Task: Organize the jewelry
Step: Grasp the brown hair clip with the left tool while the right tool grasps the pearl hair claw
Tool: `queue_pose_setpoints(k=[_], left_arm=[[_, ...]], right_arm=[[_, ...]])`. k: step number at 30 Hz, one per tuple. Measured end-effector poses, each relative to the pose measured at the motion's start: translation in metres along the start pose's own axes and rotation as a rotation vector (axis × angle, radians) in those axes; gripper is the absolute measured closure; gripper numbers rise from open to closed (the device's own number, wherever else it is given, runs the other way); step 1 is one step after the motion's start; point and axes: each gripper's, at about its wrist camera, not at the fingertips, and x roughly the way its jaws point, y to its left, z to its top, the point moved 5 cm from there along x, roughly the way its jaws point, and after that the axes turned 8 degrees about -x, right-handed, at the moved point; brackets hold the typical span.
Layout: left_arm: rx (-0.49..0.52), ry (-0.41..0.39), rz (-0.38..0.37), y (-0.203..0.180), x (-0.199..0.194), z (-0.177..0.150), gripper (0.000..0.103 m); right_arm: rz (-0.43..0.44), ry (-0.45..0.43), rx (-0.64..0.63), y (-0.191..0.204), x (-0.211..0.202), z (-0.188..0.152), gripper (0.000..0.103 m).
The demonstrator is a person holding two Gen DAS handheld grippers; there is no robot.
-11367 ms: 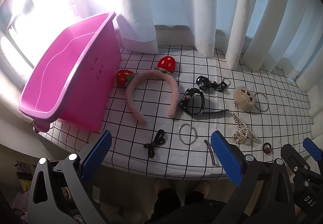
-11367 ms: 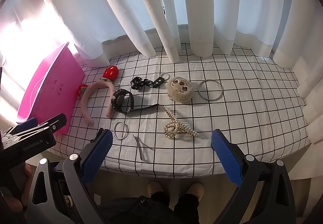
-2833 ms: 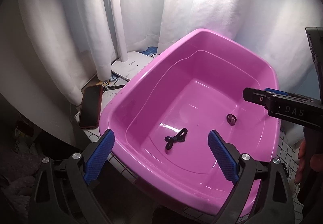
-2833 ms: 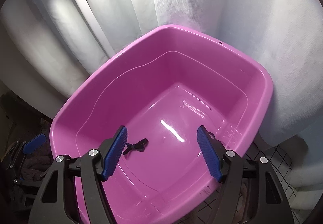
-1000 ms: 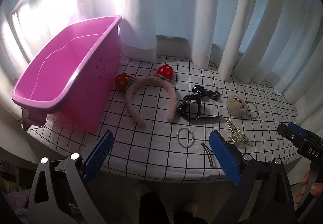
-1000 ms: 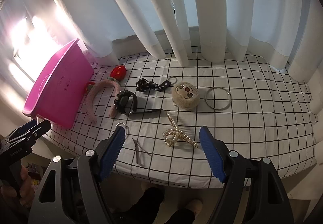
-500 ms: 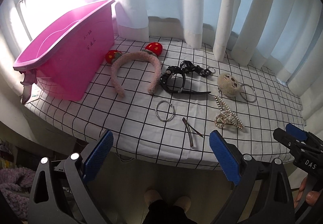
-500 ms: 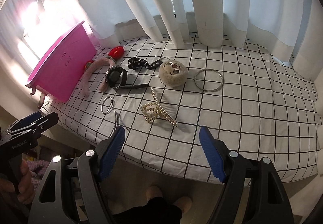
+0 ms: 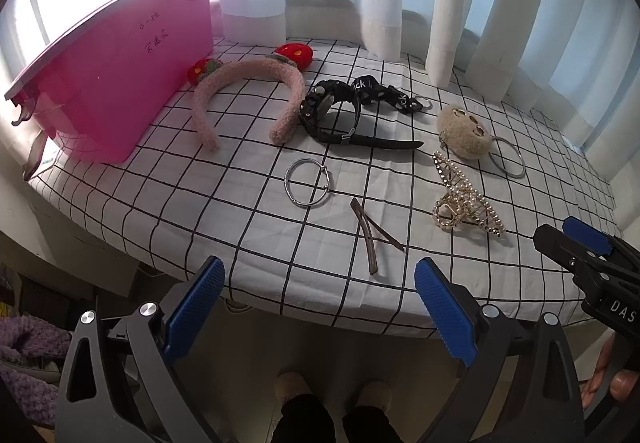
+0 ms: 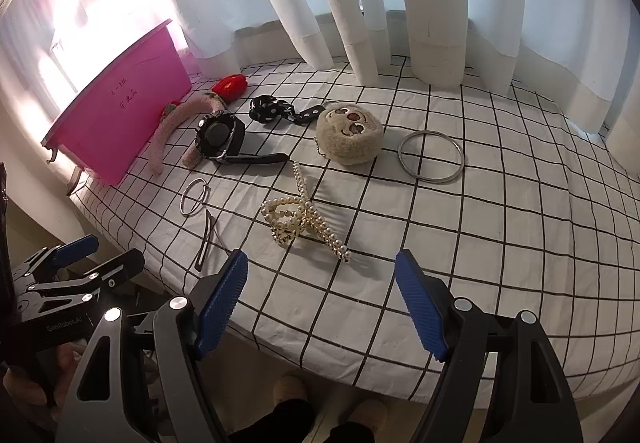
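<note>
On the checked cloth lie a brown hair clip (image 9: 370, 233), a thin silver bangle (image 9: 308, 182), a pearl claw clip (image 10: 306, 219), a black watch (image 9: 334, 111), a fluffy pink headband (image 9: 244, 95), a plush keyring (image 10: 349, 137) and a large metal ring (image 10: 431, 156). The pink bin (image 9: 108, 79) stands at the left. My left gripper (image 9: 318, 305) hangs open over the table's front edge, just short of the hair clip. Open too, my right gripper (image 10: 320, 295) sits just short of the pearl clip (image 9: 464, 201). Nothing is between either pair of fingers.
White curtains hang behind the table. A black patterned strap (image 10: 280, 109) lies behind the watch. The person's feet (image 9: 332, 397) show below the table edge. Each gripper appears at the edge of the other's view.
Both grippers have come down and closer to the table. The hair clip and pearl clip now sit larger, just beyond the fingertips. Nothing on the cloth has moved.
</note>
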Motion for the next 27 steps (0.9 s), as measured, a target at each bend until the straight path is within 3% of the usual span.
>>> queue_pose_setpoints(k=[10, 16, 27], left_arm=[[-0.080, -0.066, 0.029, -0.006, 0.043, -0.021, 0.009], [-0.074, -0.103, 0.059, -0.012, 0.060, -0.026, 0.009], [-0.056, -0.151, 0.076, -0.011, 0.068, -0.024, 0.009]], right_arm=[[0.031, -0.035, -0.164, -0.005, 0.058, -0.008, 0.030], [0.052, -0.050, -0.251, -0.001, 0.075, -0.008, 0.030], [0.133, -0.063, -0.280, 0.007, 0.089, 0.006, 0.030]])
